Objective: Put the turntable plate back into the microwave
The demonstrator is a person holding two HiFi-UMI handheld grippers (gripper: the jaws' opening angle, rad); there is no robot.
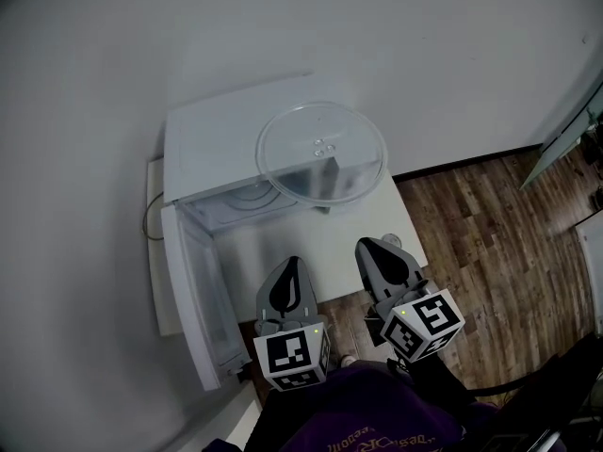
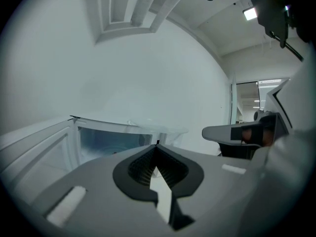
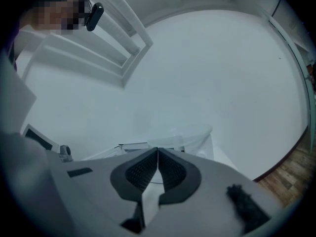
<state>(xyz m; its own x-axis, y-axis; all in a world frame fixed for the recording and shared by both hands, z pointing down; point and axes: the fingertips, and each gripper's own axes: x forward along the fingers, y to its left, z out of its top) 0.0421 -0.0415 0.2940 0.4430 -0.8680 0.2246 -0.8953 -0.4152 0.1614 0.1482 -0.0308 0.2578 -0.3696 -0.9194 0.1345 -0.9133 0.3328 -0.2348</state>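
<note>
Glass plate [image 1: 321, 153] rests atop the microwave [image 1: 212, 149], overhanging its edge at twelve o'clock of the left gripper [image 1: 292, 269] and right gripper [image 1: 375, 255], both closed and empty; a clumsy nudge could likely tip and shatter it.

Dim, flat, cool light throughout, shadows faint and soft. Head view dark at the corners, edges bowed. Both gripper views fisheye inside a black vignette ring; the near jaws look soft, slightly out of focus. Ceiling lamp [image 2: 250, 14] glares upper right in the left gripper view.
</note>
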